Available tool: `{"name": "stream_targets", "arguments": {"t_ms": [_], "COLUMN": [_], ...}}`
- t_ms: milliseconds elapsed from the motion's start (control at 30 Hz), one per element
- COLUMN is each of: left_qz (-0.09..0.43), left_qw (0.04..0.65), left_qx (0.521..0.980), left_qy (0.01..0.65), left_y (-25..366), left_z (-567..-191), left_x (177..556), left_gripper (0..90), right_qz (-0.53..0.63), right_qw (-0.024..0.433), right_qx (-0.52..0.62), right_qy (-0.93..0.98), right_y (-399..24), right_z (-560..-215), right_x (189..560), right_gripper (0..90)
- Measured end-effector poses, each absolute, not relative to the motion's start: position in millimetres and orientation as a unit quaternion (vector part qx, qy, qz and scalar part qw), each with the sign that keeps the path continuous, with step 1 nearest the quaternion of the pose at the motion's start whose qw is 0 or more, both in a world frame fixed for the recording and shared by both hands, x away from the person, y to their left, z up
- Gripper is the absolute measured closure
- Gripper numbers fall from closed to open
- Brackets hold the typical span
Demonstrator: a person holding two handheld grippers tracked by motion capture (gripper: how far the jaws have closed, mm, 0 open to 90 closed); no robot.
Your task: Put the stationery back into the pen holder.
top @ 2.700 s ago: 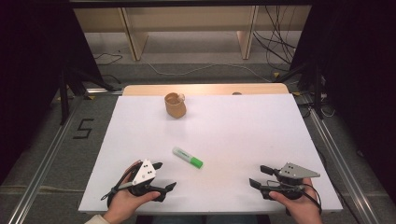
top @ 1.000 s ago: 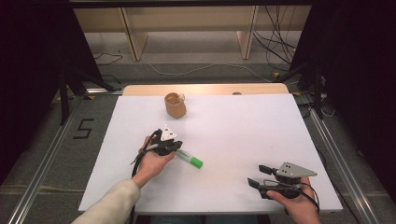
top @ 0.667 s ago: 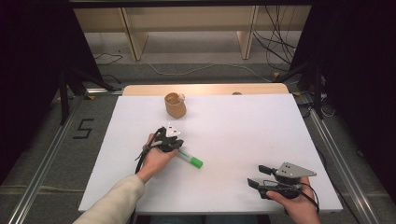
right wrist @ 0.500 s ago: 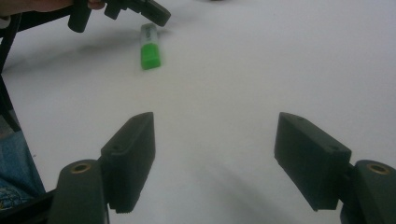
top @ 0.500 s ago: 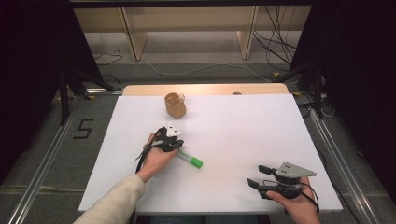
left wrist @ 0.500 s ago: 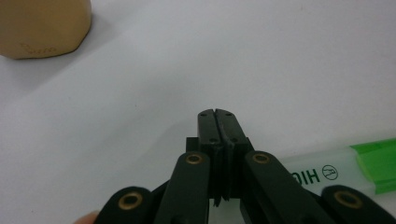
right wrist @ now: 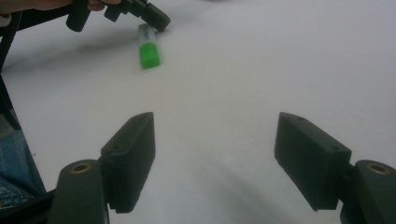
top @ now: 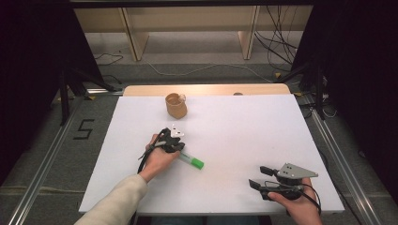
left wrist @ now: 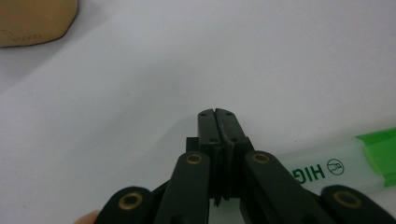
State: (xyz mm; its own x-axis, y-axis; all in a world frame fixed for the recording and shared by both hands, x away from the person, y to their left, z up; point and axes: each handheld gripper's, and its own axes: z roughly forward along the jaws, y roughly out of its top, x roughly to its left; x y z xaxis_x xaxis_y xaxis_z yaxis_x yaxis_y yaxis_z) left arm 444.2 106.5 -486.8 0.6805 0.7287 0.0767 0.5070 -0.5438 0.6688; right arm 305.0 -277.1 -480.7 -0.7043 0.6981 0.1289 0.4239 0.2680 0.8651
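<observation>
1. The green highlighter (top: pixel 190 161) lies flat on the white table (top: pixel 244 126), a little to the left of its middle and on the near half. Its green cap points toward the near right corner.
2. The left gripper (top: pixel 172 144) sits over the uncapped end of the highlighter. In the high view it hides that end, so I cannot tell there if it touches the pen.
3. The left gripper view gives more: the two black jaws are pressed together with nothing between them. The highlighter (left wrist: pixel 345 161) lies just beside them, at the right, and it is not clamped. Printed letters "HIG" are readable on its pale barrel, which the high view does not show.
4. The right gripper (top: pixel 259 177) rests near the front edge of the table at the right side, well apart from the highlighter. The person's right hand (top: pixel 293 204) holds it from behind.
5. In the right gripper view its jaws stand wide apart, with bare table between them. Farther off, this view shows the highlighter (right wrist: pixel 149 44) end-on, cap nearest, and the left gripper (right wrist: pixel 156 17) just above it.
6. A brown paper cup (top: pixel 176 105) stands upright near the far edge of the table, well apart from the highlighter. Something pale shows at its rim, but I cannot tell what it is.
7. The left gripper view shows a part of the cup's (left wrist: pixel 35 21) side in the upper left corner.
</observation>
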Motion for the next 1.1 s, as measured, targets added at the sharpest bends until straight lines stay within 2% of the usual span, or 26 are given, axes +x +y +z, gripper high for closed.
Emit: {"name": "stream_targets", "arguments": {"t_ms": [600,1100], "left_qz": [0.137,0.135], "left_qw": [0.280,0.271], "left_qx": [0.873,0.879], "left_qy": [0.374,0.368], "left_y": [117,121], "left_z": [-479,-478], "left_x": [427,414], "left_gripper": [90.0,90.0], "right_qz": [0.487,0.487], "right_qw": [0.139,0.139], "right_qx": [0.357,0.358], "right_qy": [0.785,0.785], "right_y": [-277,-277], "right_z": [-481,-481], "right_x": [304,303], "right_gripper": [29.7,29.7]}}
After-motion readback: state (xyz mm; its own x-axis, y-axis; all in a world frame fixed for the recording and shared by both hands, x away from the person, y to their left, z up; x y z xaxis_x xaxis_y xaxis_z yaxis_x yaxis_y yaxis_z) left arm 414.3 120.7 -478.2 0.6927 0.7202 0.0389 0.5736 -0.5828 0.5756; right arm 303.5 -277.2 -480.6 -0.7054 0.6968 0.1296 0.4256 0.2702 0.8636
